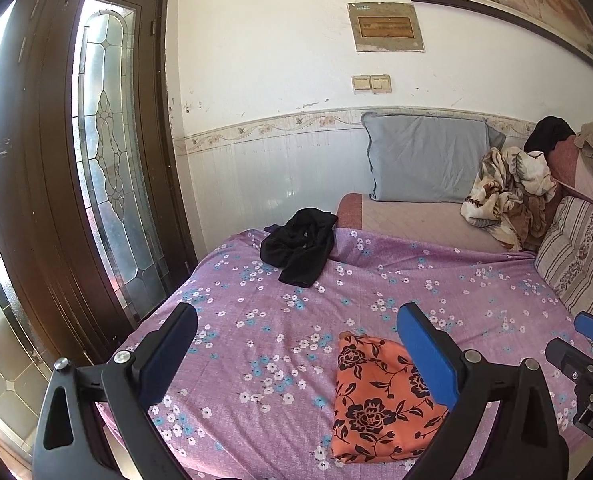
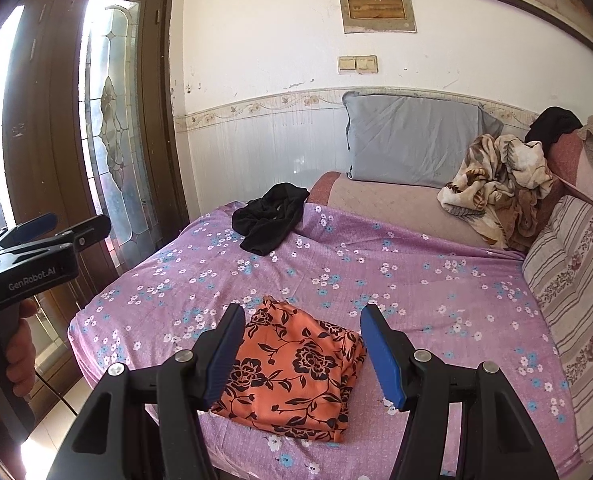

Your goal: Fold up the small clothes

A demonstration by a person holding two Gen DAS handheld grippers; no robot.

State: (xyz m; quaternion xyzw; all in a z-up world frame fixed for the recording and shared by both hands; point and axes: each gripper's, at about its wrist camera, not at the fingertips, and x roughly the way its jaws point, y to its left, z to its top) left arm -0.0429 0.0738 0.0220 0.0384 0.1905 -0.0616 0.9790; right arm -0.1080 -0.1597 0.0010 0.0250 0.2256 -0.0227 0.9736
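Only the right wrist view shows the hand [image 2: 14, 354] gripping the left claw [image 2: 66, 226], at 9 o'clock, off the bed's edge. Both claws gape wide, holding nothing: the right claw [image 2: 302, 354] frames the one folded orange cloth [image 2: 292, 372] on the bed [image 2: 436, 280], while the left claw [image 1: 296, 356] has it at 5 o'clock. Farther, at 12 o'clock, lies one crumpled black garment [image 1: 298, 250], then one grey pillow [image 1: 426, 158].

Your left gripper [image 1: 296, 344] hangs jaws apart above the purple floral bedsheet [image 1: 436, 280], folded orange floral cloth [image 1: 380, 396] beside its right jaw, crumpled black garment [image 1: 298, 246] beyond.
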